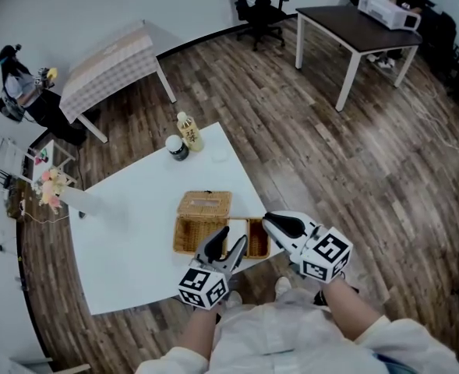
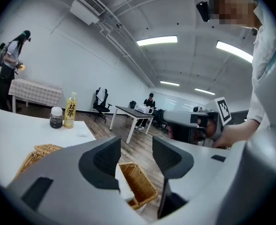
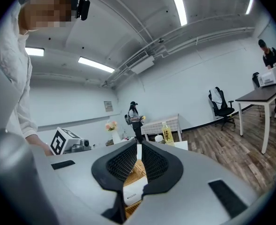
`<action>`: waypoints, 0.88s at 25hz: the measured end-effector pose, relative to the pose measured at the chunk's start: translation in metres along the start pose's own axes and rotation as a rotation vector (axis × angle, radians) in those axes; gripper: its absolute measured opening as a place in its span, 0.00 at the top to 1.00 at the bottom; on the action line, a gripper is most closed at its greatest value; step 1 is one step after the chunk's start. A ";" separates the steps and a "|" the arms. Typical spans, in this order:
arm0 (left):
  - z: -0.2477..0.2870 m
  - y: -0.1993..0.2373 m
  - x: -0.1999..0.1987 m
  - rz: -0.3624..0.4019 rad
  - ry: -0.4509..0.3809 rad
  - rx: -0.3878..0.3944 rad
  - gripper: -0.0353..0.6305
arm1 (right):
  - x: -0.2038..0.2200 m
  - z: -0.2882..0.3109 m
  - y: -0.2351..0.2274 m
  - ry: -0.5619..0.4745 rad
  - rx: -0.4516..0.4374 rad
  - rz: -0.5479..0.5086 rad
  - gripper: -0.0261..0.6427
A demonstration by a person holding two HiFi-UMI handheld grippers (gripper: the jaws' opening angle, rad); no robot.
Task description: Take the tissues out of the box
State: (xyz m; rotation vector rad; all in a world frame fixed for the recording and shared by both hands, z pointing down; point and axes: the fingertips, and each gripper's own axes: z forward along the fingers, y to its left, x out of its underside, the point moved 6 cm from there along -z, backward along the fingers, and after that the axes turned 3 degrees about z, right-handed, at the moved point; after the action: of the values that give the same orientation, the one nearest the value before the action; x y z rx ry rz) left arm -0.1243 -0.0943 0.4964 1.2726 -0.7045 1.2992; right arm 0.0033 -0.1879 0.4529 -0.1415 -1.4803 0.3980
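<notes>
While L gripper (image 2: 136,149) gapes empty, R gripper (image 3: 138,150) pinched shut

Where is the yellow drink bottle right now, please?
Head view: the yellow drink bottle stands near the white table's far corner, just right of the white-lidded jar, beyond the wicker box.

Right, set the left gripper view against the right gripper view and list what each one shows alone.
Only the left gripper view shows the right gripper and the hand holding it. Only the right gripper view shows the flowers and a white pack low between its own jaws. Both show the yellow bottle, the dark table, the office chair and the person standing by the checked table.
</notes>
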 end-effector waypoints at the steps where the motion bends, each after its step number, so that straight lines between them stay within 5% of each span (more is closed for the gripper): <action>1: 0.002 0.002 0.003 0.009 0.023 -0.021 0.64 | 0.001 0.000 -0.001 0.000 -0.002 0.003 0.91; 7: 0.013 0.008 0.031 0.038 0.203 -0.110 0.59 | 0.004 -0.004 -0.009 -0.011 -0.004 0.025 0.91; 22: 0.041 0.031 0.061 0.052 0.471 -0.214 0.53 | 0.013 0.006 -0.020 0.018 0.009 0.035 0.91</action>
State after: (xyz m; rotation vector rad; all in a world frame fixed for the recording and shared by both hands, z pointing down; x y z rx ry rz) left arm -0.1300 -0.1203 0.5718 0.7404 -0.5232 1.4544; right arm 0.0015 -0.2029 0.4719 -0.1642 -1.4597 0.4305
